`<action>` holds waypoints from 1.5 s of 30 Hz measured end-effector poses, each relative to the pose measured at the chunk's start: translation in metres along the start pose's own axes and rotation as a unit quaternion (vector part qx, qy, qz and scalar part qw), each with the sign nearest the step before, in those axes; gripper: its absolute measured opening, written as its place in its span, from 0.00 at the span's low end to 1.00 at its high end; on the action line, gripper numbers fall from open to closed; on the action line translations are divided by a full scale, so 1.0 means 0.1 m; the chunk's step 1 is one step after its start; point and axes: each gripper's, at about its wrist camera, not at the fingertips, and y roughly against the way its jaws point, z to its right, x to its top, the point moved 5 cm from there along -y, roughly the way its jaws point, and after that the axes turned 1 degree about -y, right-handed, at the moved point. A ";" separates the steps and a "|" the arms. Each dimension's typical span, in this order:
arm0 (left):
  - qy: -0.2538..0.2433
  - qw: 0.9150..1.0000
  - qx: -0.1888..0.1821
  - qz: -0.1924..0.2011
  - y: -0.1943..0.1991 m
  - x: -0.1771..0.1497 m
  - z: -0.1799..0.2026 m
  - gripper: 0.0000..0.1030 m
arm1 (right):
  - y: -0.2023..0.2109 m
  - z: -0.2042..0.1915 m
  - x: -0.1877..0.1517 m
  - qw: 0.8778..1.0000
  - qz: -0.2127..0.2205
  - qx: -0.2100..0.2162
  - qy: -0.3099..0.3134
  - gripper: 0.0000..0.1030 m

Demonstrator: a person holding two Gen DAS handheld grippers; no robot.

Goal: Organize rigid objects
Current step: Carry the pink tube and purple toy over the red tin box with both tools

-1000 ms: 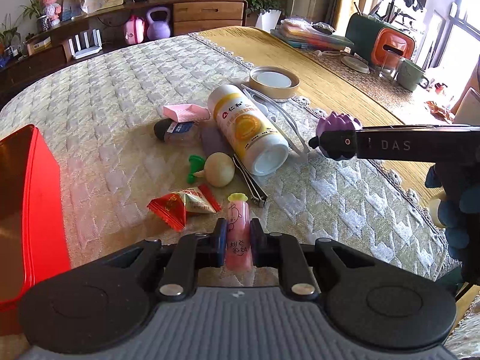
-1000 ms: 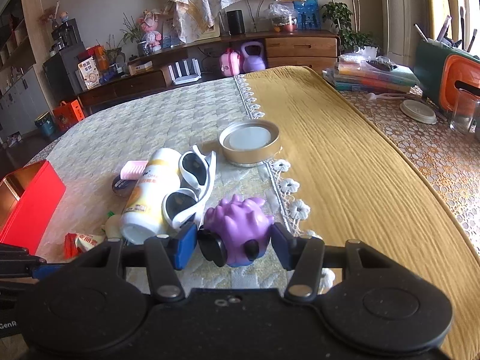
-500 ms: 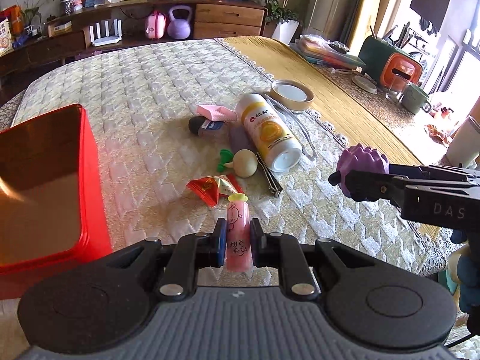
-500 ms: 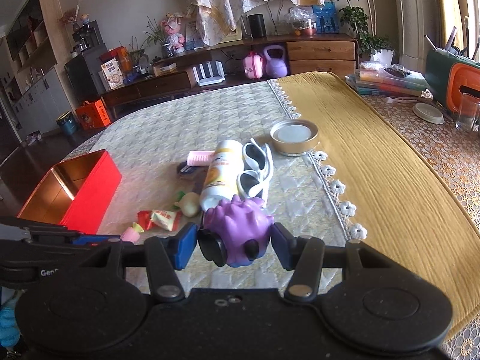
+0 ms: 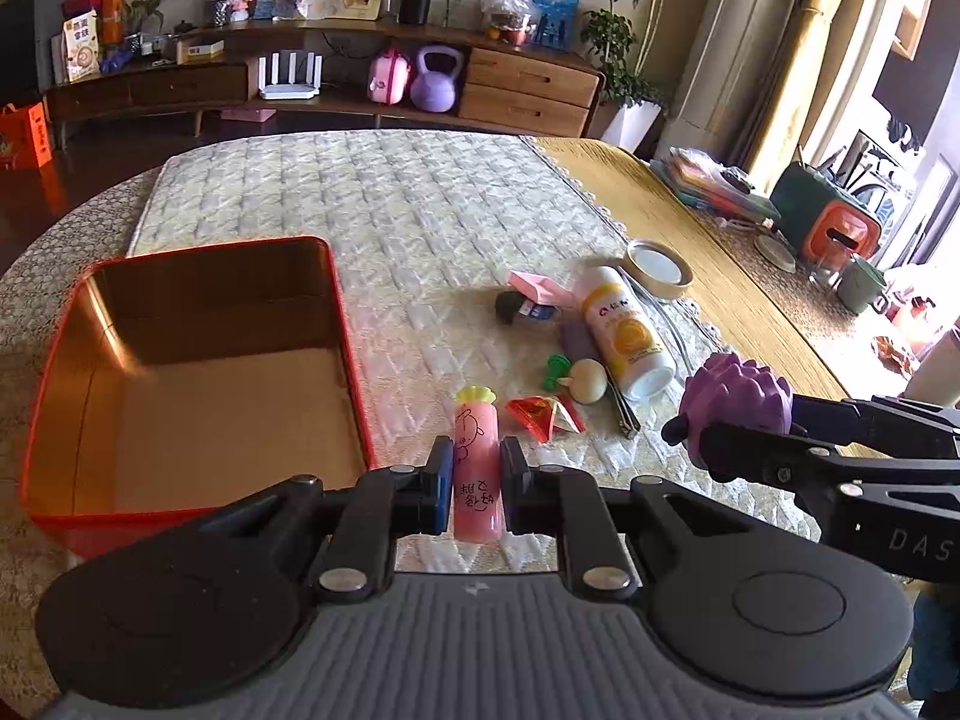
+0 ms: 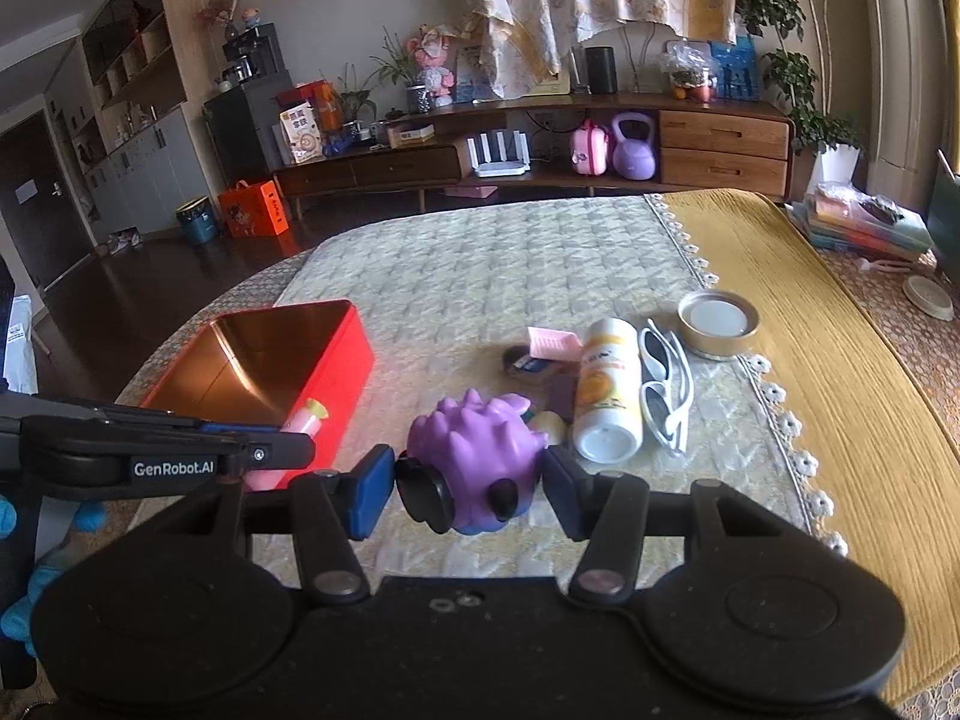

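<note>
Your left gripper (image 5: 475, 489) is clamped on the pink tube (image 5: 476, 468), low centre of frame, just right of the red tin (image 5: 351, 360). Your right gripper (image 6: 469, 492) squeezes the purple spiky toy (image 6: 474, 450) mid-frame, above the quilted cloth (image 6: 480, 276).

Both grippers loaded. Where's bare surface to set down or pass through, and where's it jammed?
Free: the red tin shows a bare floor; the quilted cloth beyond the tin, toward the far edge; the yellow runner right of the jar lid. Crowded: the cluster around the white bottle, with sunglasses, pink card and red packet.
</note>
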 end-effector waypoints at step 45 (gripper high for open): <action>0.052 0.990 0.121 -0.057 -0.83 0.61 -1.91 0.15 | -1.97 -1.45 0.41 0.976 -0.059 0.052 0.201 0.52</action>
